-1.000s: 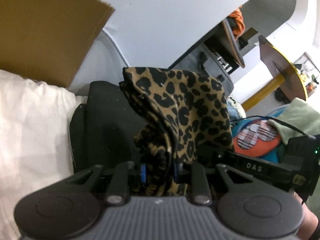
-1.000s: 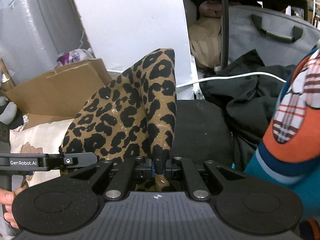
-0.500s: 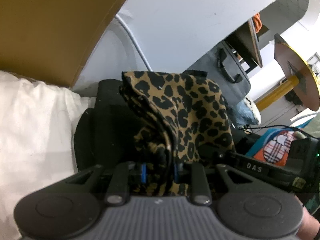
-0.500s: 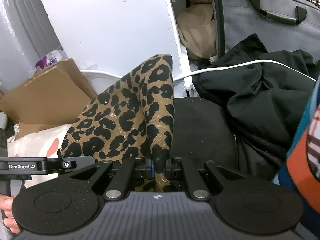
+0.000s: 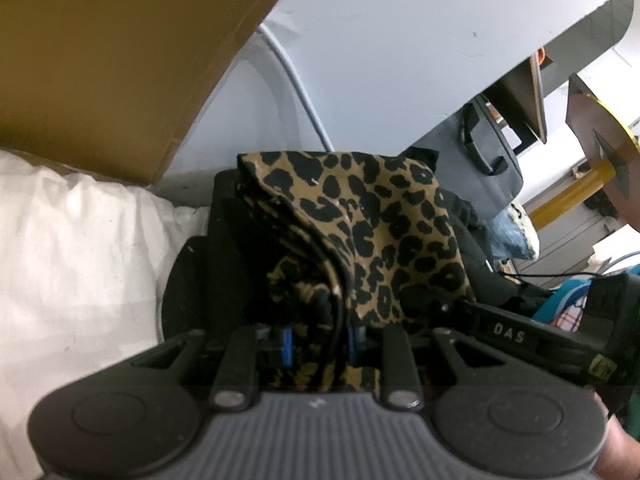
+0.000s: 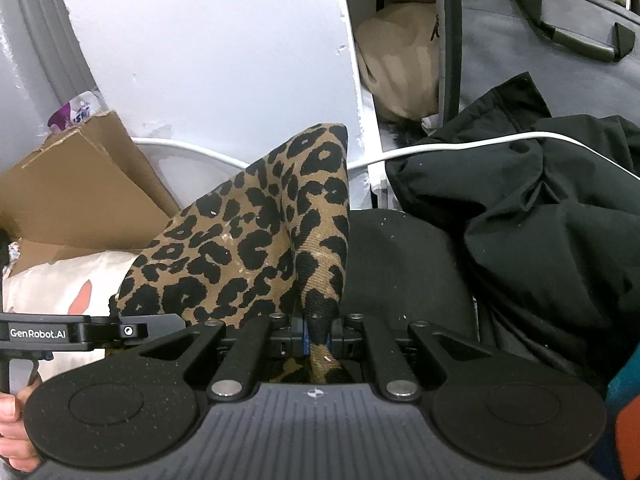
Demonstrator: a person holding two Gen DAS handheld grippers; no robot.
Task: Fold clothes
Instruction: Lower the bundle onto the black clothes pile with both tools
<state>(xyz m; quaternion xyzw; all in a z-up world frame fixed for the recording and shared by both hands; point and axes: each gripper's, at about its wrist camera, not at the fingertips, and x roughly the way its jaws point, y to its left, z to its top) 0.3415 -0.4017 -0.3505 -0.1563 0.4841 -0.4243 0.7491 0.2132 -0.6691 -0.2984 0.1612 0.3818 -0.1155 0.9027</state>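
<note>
A leopard-print garment (image 5: 360, 232) hangs folded between both grippers. My left gripper (image 5: 318, 344) is shut on a thick bunch of its layers, and the cloth rises ahead of the fingers. The same leopard-print garment (image 6: 256, 252) shows in the right wrist view, where my right gripper (image 6: 318, 334) is shut on a narrow fold of it. The other gripper's body (image 6: 72, 332) appears at the left, held by a hand (image 6: 12, 428). Beneath the garment lies a black surface (image 6: 400, 264).
A white cushion (image 5: 72, 272) and a cardboard box (image 5: 120, 56) lie to the left. A black jacket (image 6: 540, 216), a white cable (image 6: 480, 146) and a grey bag (image 6: 540, 40) lie to the right, against a white wall (image 6: 200, 60).
Both grippers have shifted with the garment still held; the colourful patterned clothing slid out toward the right edge of both views, and the black jacket and grey bag came further in.
</note>
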